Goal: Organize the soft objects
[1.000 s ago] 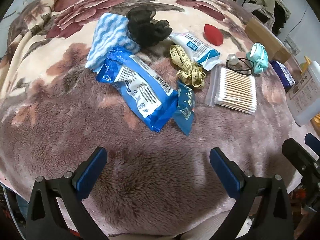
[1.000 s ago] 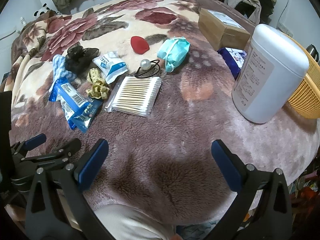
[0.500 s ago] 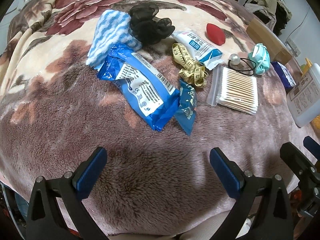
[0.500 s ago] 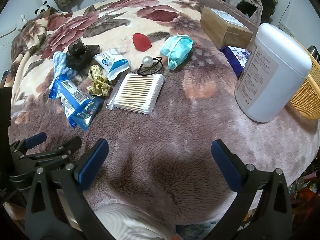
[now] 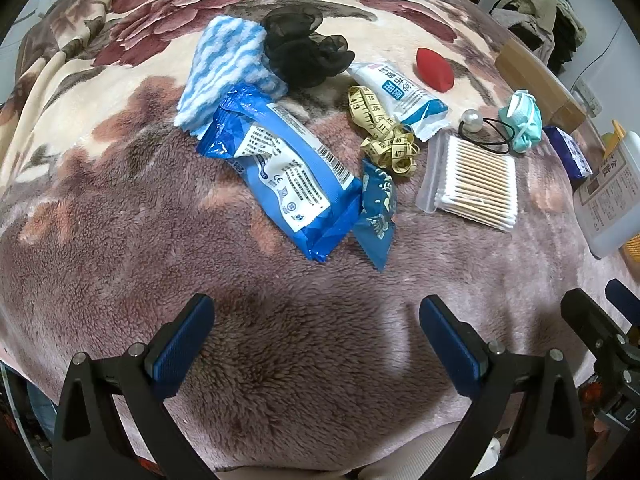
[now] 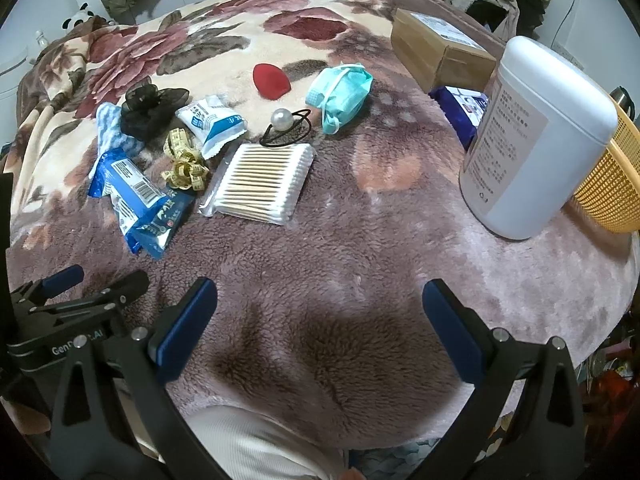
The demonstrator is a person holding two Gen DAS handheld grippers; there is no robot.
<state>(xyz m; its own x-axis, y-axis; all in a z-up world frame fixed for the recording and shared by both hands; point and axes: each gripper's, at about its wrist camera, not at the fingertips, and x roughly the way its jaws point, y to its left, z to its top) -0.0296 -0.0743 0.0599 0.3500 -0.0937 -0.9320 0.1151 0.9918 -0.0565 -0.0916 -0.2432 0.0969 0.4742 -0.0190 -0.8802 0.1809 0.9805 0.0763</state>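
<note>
On the flowered blanket lie a blue-white striped cloth (image 5: 224, 72), a black scrunchie (image 5: 304, 54), a big blue wipes pack (image 5: 284, 164), a small blue sachet (image 5: 378, 212), a yellow tape measure (image 5: 384, 132), a white-blue packet (image 5: 400, 92), a red sponge (image 5: 434, 70), a teal face mask (image 6: 342, 94), a pearl hair tie (image 6: 286, 124) and a bag of cotton swabs (image 6: 266, 182). My left gripper (image 5: 316, 336) is open and empty, short of the wipes pack. My right gripper (image 6: 320, 320) is open and empty, short of the swabs.
A white canister (image 6: 532, 136) stands at the right with an orange basket (image 6: 612, 184) behind it. A cardboard box (image 6: 436, 50) and a dark blue pack (image 6: 464, 112) lie at the back right. The left gripper also shows in the right wrist view (image 6: 76, 300).
Both grippers have moved slightly forward toward the items, which now sit a little lower and larger in view. Jaws stay open. Nothing on the blanket has moved.
</note>
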